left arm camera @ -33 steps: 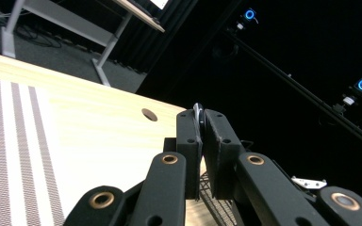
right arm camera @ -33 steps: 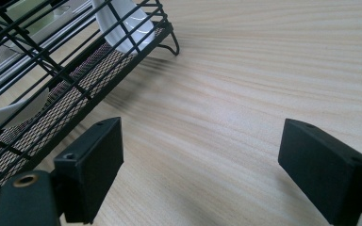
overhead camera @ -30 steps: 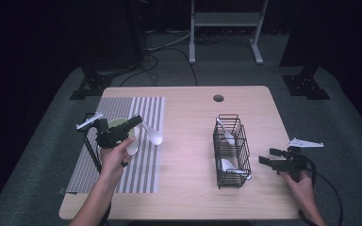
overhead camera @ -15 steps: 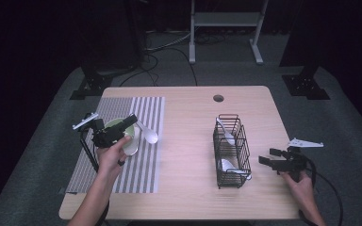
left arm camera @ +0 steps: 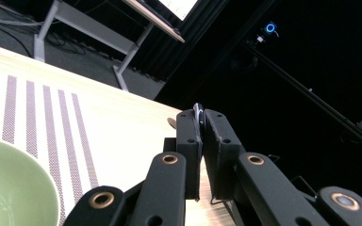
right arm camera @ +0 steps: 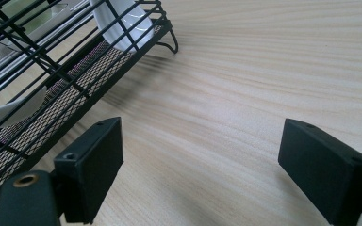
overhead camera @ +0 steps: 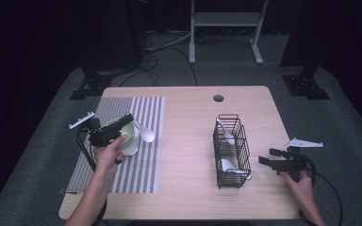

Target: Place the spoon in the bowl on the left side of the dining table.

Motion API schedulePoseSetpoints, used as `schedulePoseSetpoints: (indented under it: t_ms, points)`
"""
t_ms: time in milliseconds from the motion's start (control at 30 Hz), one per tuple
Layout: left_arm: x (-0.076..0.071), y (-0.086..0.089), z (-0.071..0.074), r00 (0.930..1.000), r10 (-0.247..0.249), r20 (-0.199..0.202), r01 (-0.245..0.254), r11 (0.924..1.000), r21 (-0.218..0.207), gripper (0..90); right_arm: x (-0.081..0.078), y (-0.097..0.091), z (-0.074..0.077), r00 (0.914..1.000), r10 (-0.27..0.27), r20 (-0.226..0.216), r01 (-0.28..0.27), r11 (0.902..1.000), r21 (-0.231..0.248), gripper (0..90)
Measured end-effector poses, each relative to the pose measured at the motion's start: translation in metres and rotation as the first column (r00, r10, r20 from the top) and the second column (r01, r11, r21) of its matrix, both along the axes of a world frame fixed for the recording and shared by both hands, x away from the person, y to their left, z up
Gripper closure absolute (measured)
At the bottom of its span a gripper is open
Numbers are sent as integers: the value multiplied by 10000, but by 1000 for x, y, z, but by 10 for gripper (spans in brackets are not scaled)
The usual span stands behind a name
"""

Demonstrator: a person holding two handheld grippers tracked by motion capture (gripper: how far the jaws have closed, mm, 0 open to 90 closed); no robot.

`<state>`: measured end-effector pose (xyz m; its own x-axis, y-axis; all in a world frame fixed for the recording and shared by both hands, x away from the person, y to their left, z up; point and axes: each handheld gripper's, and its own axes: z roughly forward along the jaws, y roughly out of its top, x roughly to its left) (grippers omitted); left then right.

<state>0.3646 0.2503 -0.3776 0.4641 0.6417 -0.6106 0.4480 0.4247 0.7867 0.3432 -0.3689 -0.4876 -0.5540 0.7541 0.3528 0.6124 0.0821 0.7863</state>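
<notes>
- Green bowl [left arm camera: 14, 183]: in my left gripper view it is cut off by the left and bottom edges; in the high view my left hand-held gripper [overhead camera: 128, 118] covers part of its rim.
- Thin white sliver between the left jaws: too little of it shows for me to tell what it is.
- Wire basket [right arm camera: 52, 94]: cut off at the top and left of my right gripper view.
- White pieces [overhead camera: 229, 165] in the basket: too small from above for me to identify.

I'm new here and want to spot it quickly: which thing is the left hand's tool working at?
Find the striped placemat on the wooden table's left side. There sits a pale green bowl, under the left gripper; unlike the white spoon beside it, it's round and deep.
</notes>
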Motion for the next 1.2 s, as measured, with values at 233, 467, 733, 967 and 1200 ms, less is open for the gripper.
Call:
schedulePoseSetpoints:
  t_ms: [233,467,733,967,1200]
  points:
    - [2,3,2,9999,101,5,-101,9999,-6,850,0,0,0,10000,-21,-15,21,10000,18,135]
    - [4,10,4,9997,246,-40,-246,9997,20,851,0,0,0,10000,-18,-20,18,10000,18,135]
    - [5,19,3,9990,430,-79,-431,9990,-106,851,0,0,0,10000,-13,-18,13,10000,-4,135]
    - [6,28,5,9978,651,-101,-653,9977,-178,851,0,0,0,10000,-27,-27,27,10000,-1,135]
    - [7,38,4,9953,952,-148,-954,9953,-163,851,0,0,0,10000,-23,-31,23,10000,7,135]
